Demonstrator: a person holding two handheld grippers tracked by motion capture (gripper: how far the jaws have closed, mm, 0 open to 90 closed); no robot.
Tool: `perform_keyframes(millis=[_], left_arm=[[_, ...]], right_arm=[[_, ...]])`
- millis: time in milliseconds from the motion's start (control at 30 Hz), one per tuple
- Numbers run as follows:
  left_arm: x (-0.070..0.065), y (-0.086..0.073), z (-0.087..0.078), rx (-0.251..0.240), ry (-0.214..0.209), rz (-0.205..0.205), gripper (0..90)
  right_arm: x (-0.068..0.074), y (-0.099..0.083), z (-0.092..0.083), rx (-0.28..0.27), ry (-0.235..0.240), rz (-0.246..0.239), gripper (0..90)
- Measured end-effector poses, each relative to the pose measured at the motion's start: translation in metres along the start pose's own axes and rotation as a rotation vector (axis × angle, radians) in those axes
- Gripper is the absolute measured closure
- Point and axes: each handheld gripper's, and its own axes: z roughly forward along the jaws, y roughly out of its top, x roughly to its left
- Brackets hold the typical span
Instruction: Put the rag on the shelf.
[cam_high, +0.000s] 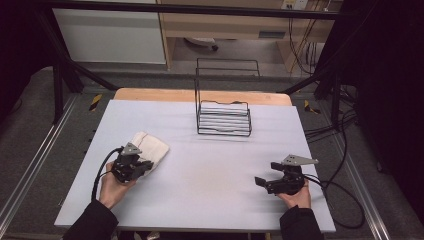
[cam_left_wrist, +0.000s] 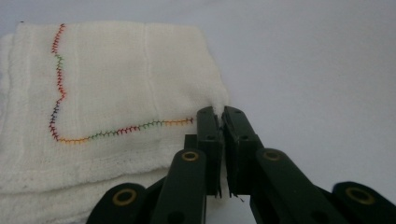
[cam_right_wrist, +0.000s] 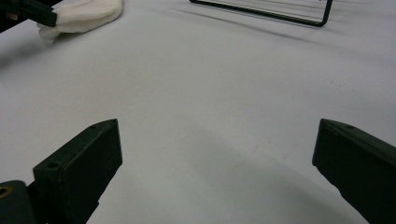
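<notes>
Left gripper pinching folded cloth corner.

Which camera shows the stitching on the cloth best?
The left gripper view: the cloth is close, its coloured zigzag stitching sharp. The high view shows it small and plain white; the right gripper view catches a far edge.

I find no word, number, label or brand that I can read in any of the three views. The closest thing to a mark is the line of many-coloured zigzag stitching on the white cloth, seen from my left hand-held gripper, and it forms a bent line, not letters. The yellow-and-black striped patches on the floor past the worktop carry no writing I can make out.
</notes>
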Motion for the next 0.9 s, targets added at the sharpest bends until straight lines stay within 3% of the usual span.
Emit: perform_keyframes(millis=[267,467,567,633,800,900], left_arm=[[-0.029,0.009,0.007,-0.039,-0.061,-0.024,85.1],[-0.042,0.01,0.023,-0.029,-0.078,-0.002,84.0],[-0.038,0.009,0.023,-0.039,-0.099,-0.015,79.2],[-0.035,0.01,0.017,-0.056,-0.091,-0.016,68.5],[-0.01,0.007,-0.005,-0.071,-0.014,-0.013,49.0],[0.013,0.0,-0.015,-0.056,0.038,-0.052,42.3]], right_arm=[[0.0,0.0,0.0,-0.001,0.002,0.0,2.3],[0.001,0.001,0.001,0.001,0.002,-0.004,2.4],[0.001,0.001,0.001,0.001,0.003,-0.004,2.5],[0.002,0.001,0.002,0.003,0.002,-0.008,2.4],[0.008,0.004,0.005,0.0,0.001,-0.022,2.5],[0.013,0.006,0.008,0.004,0.004,-0.02,2.7]])
